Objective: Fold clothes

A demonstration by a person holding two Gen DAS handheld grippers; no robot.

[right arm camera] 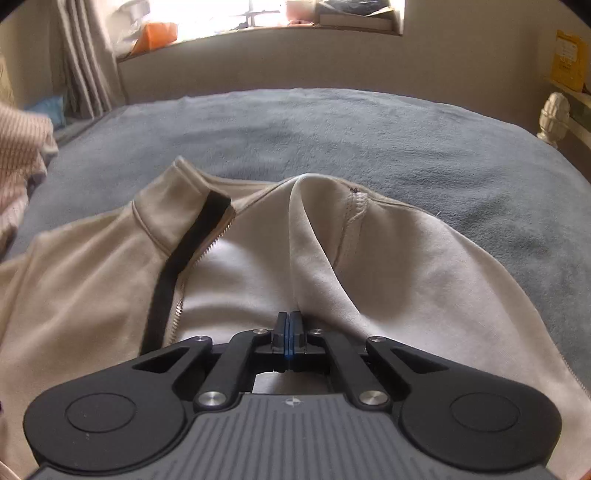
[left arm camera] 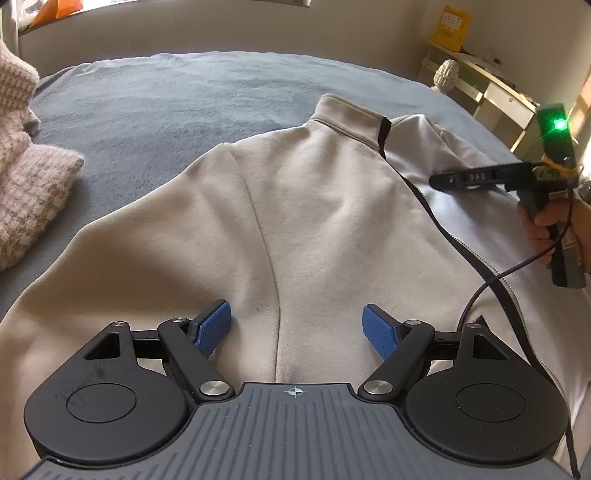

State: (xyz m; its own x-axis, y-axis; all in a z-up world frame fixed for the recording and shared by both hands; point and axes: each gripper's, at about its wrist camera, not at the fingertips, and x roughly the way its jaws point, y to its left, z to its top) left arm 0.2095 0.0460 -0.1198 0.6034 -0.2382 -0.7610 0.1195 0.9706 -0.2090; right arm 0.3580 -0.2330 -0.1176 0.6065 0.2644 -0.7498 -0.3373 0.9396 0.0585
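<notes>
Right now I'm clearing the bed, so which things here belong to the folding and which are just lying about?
Folding:
jacket
left tongs, open
right tongs, shut on jacket

Lying about:
knit
yellow box
blanket

No legible text; print on yellow box point(left arm camera: 451, 27) too blurred.

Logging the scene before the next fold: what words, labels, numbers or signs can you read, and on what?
No text reads clearly in either view.
Yellow box on the shelf: printed label, too blurred to read.
Right tool, on its black arm: raised characters, too indistinct to read.
Left tool: only a crosshair mark on its grey body, no words.
Beige zip jacket: no label or print shows.
</notes>
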